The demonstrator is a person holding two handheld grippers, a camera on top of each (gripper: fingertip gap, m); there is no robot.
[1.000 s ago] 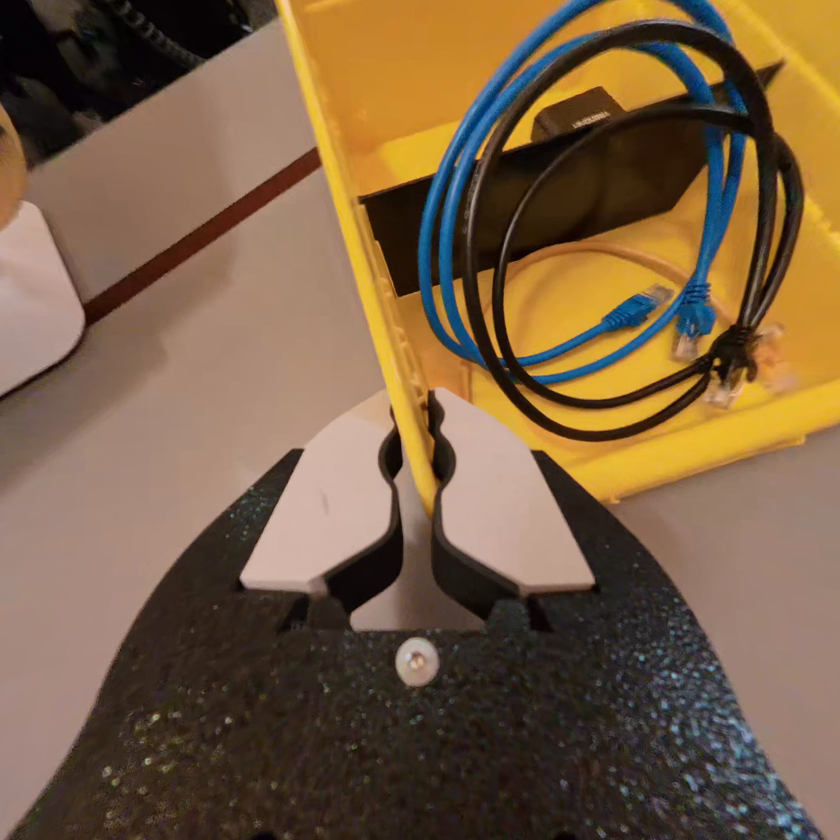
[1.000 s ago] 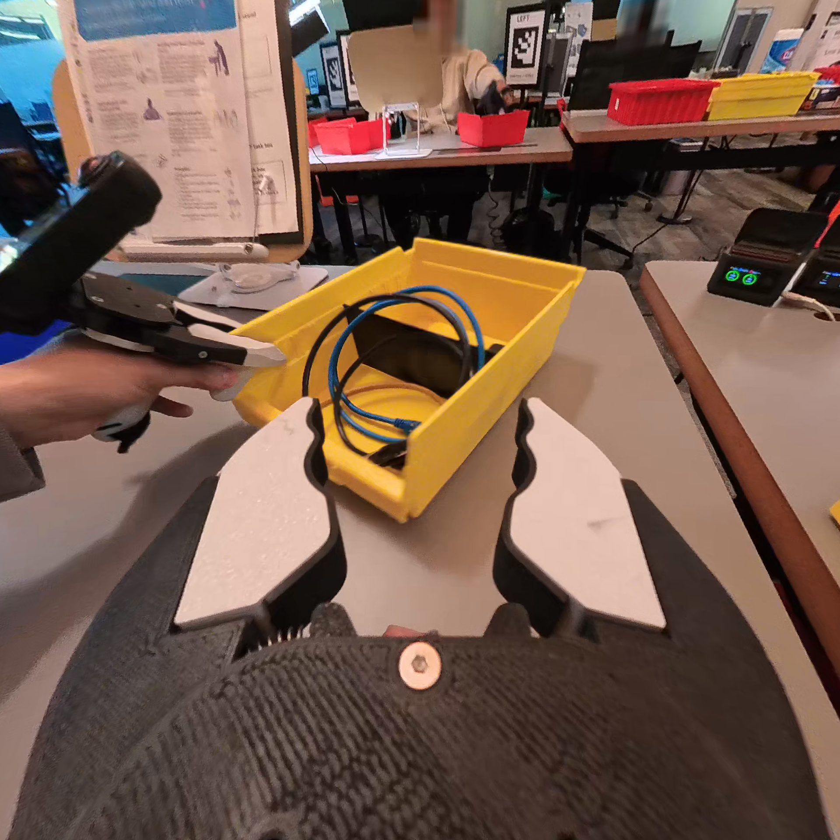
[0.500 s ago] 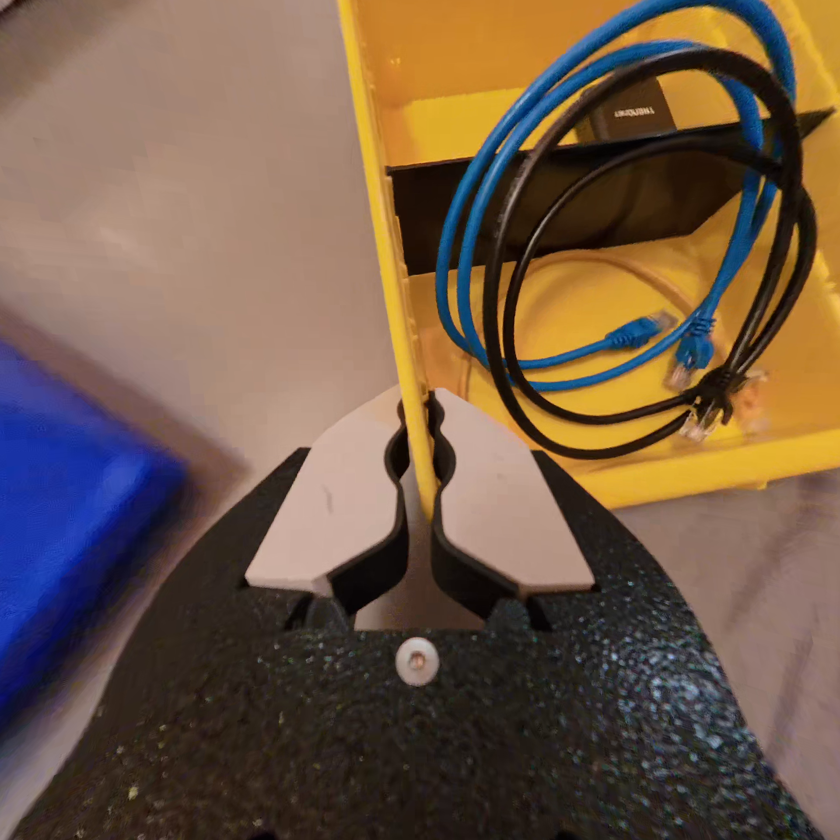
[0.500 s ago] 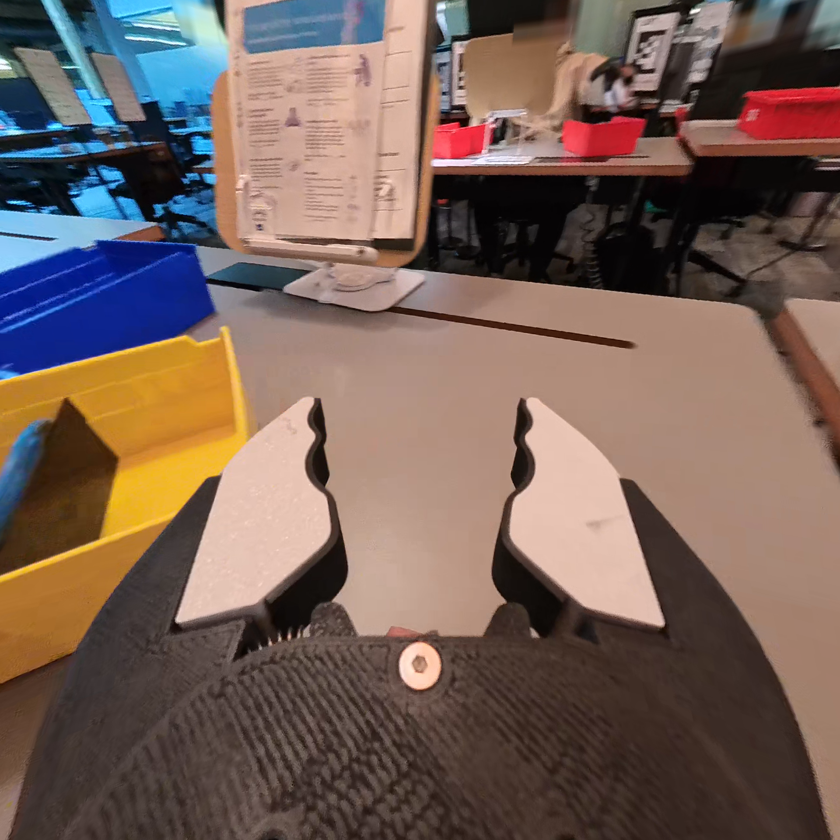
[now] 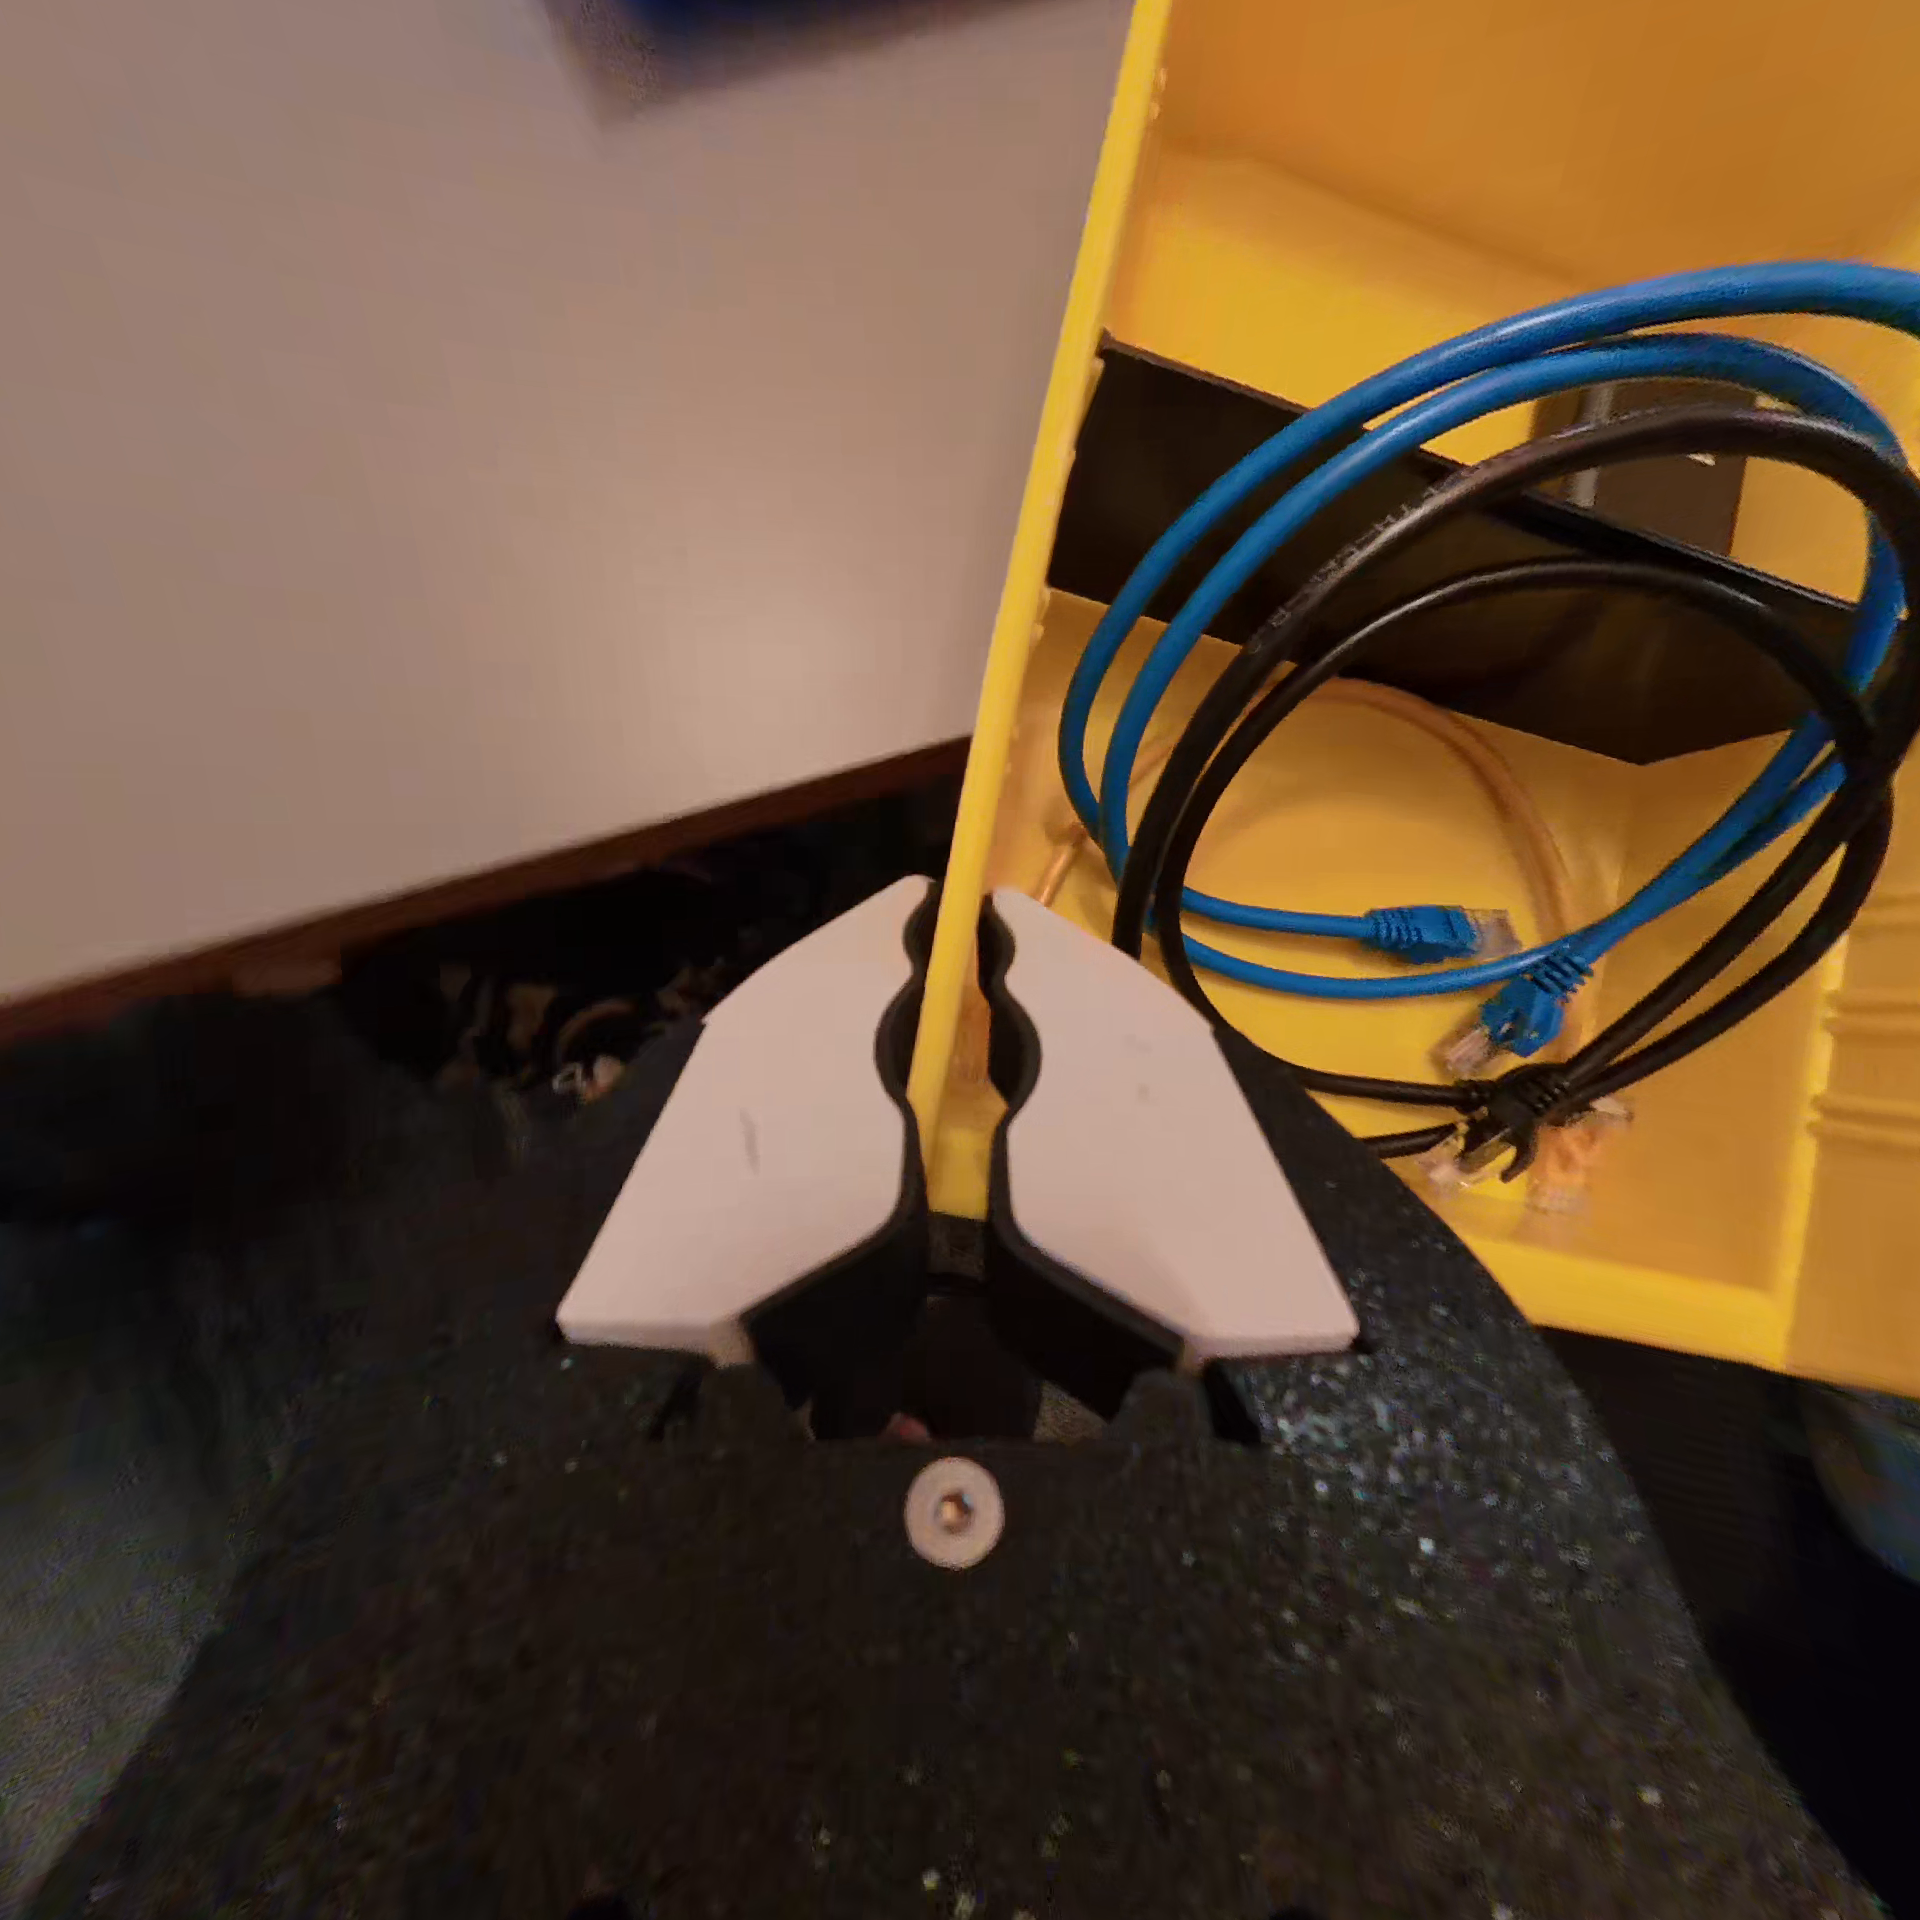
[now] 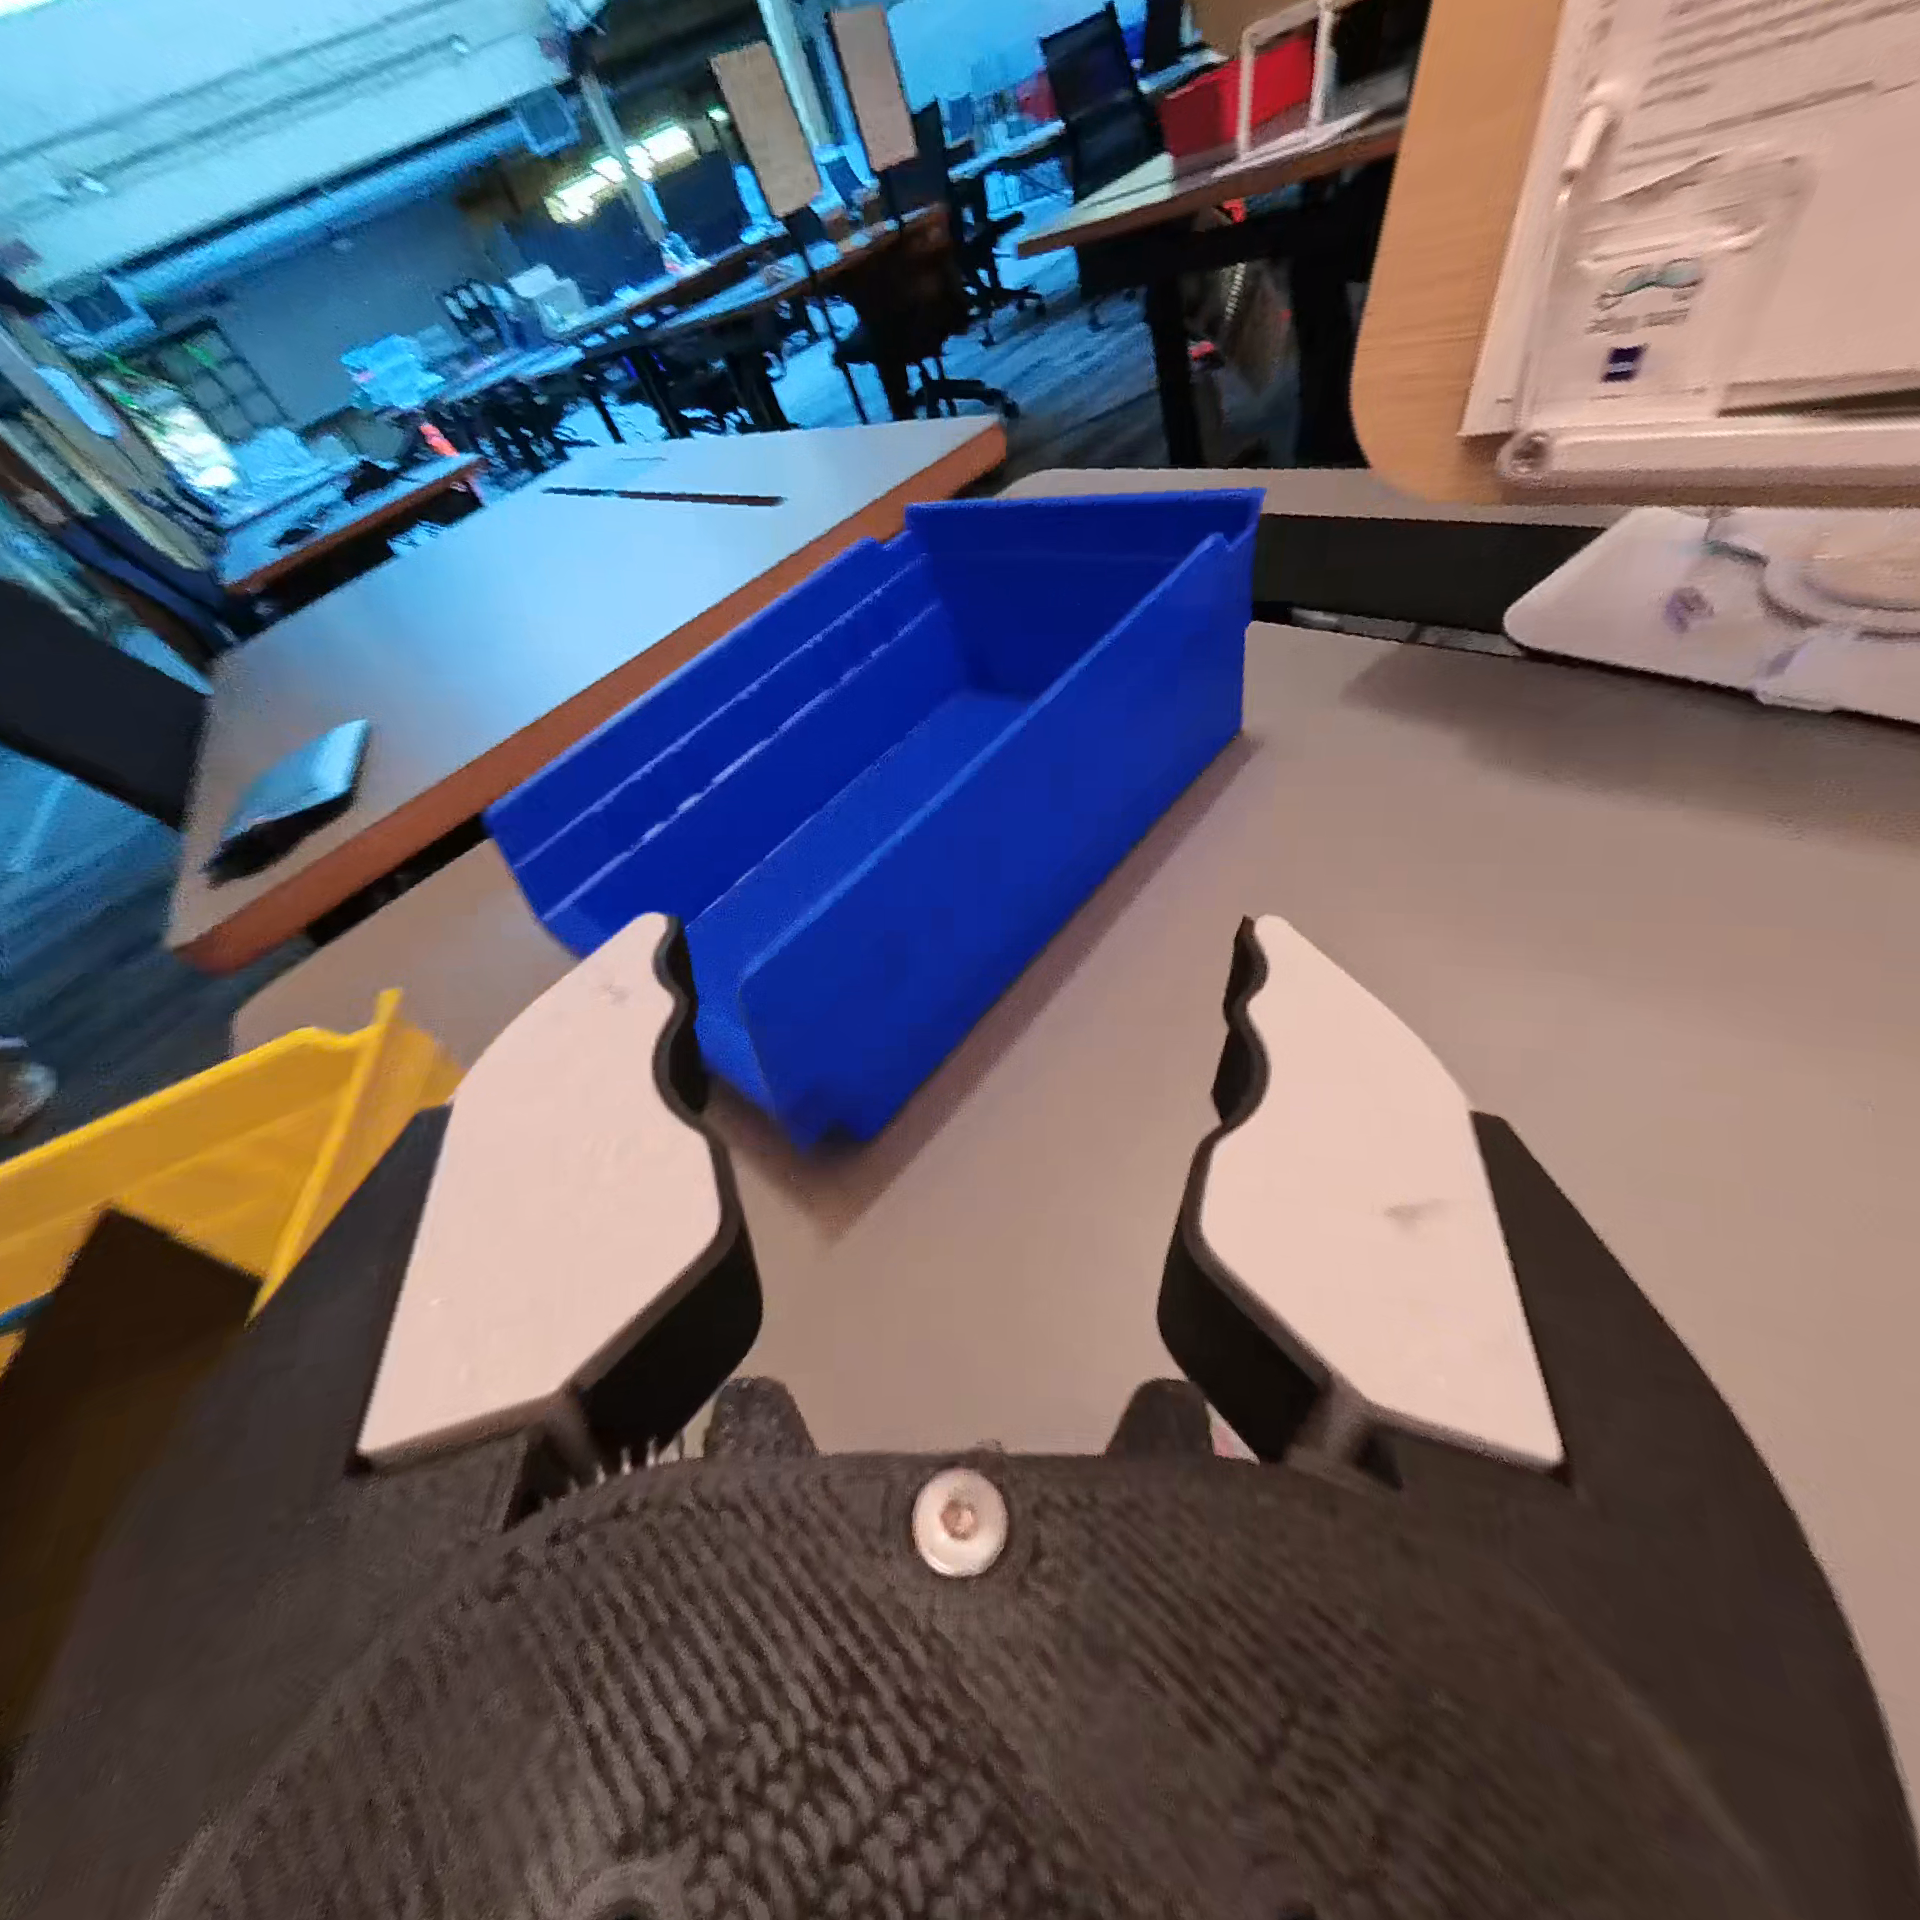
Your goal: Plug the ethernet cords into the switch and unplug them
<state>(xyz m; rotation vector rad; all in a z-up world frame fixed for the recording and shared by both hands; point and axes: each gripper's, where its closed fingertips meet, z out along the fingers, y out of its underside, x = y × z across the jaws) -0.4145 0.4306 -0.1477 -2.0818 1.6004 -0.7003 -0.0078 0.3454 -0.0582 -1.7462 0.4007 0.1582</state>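
- The left gripper (image 5: 951, 1023) has its jaws clenched on the side wall of the yellow plastic bin (image 5: 1049, 582).
- The right gripper (image 6: 961, 1023) has its jaws released, empty, facing a blue plastic bin (image 6: 935, 769) on the grey desk (image 6: 1507, 883).
- The coiled blue ethernet cord (image 5: 1226, 540) and the black ethernet cord (image 5: 1288, 665) lie in the yellow bin's front compartment. They look light and floppy, with fragile clips; best gripped by the blue plug boot (image 5: 1418, 925).
- The black switch (image 5: 1642, 488) sits behind the black divider (image 5: 1195, 488).

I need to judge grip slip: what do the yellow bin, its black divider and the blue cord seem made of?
Yellow bin: apparently moulded plastic, smooth, slightly glossy, with ribbed walls. Black divider: thin, flat, matte sheet, probably plastic; hard to tell. Blue cord: flexible cable in a smooth, shiny jacket, likely rubbery plastic, with clear-tipped plugs.
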